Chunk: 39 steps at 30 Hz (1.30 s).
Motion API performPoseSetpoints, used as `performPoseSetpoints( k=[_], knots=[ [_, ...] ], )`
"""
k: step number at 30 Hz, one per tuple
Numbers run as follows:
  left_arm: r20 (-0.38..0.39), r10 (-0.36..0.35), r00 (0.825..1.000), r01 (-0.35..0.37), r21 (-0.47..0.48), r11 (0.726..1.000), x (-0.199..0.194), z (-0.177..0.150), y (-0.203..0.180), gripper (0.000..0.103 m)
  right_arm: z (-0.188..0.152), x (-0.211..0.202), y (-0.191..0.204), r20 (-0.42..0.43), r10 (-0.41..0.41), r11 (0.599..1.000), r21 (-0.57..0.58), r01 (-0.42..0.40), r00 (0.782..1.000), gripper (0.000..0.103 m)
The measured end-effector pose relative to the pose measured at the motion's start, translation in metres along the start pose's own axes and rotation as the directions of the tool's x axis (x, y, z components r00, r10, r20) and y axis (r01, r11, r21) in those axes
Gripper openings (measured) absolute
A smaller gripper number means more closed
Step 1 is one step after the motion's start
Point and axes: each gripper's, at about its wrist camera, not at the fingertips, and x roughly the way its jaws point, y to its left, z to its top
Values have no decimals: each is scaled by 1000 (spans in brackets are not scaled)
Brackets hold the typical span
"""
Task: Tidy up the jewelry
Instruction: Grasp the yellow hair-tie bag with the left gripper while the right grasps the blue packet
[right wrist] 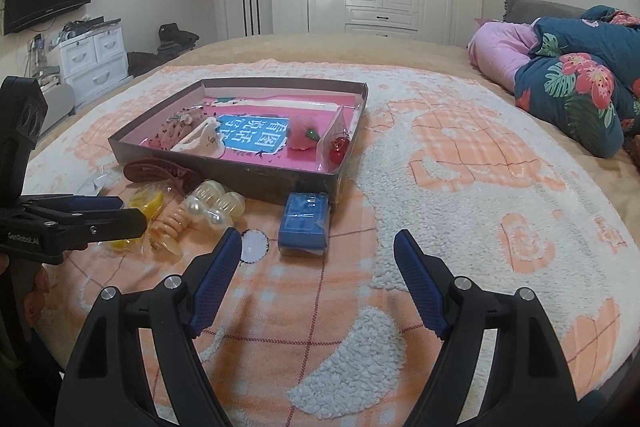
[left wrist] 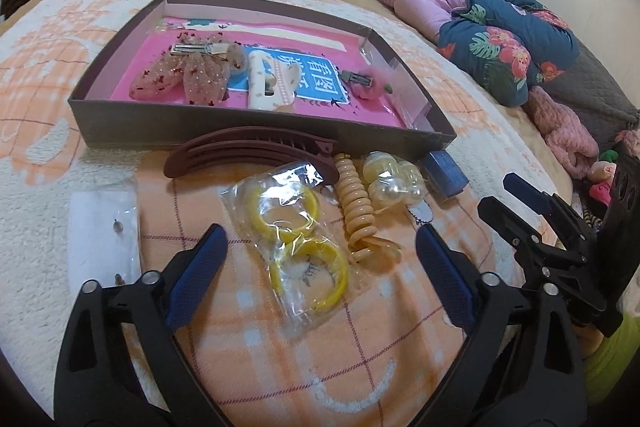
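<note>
Jewelry pieces lie on the orange-and-white blanket [right wrist: 460, 155] just in front of a shallow brown box [left wrist: 224, 129]: a brown curved hair clip [left wrist: 248, 153], a clear bag of yellow rings [left wrist: 296, 239], a beige spiral hair tie [left wrist: 356, 211], a pearly claw clip [left wrist: 392, 183] and a small blue box [right wrist: 306, 221] (this one sits touching the brown box's near corner). Inside the brown box rest a sheer bow clip [left wrist: 188, 75], a cream claw clip [left wrist: 268, 83] and a pink fuzzy clip [left wrist: 366, 83]. The left gripper [left wrist: 320, 235] hovers with its fingers spread wide either side of the yellow rings, holding nothing. The right gripper [right wrist: 318, 245] is likewise wide open and empty, near the blue box.
</note>
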Motion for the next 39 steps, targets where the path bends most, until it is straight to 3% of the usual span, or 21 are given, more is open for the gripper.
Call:
performPoseSetpoints(
  k=[13,15,17,19,21,39],
  knots=[
    [-33,22,999,-22,12,1000,8,2,11,35,8,30,4,-63,-30,1000,-12,29,998,76],
    [-36,22,999,-21,21,1000,7,2,12,34,11,39,6,-84,-35,999,-17,34,996,75],
    [-38,36,999,-34,42,999,7,1,10,34,13,47,6,-108,-27,1000,-14,25,994,65],
    [-39,51,998,-48,69,996,7,-1,6,34,12,57,3,-148,-8,1000,8,9,989,44],
    [-39,56,998,-52,87,995,7,-2,4,34,10,58,1,-151,10,1000,20,-7,988,33],
    [-2,9,1000,-8,122,993,-10,-5,-7,31,6,13,-2,-51,37,999,22,-36,998,32]
  ],
)
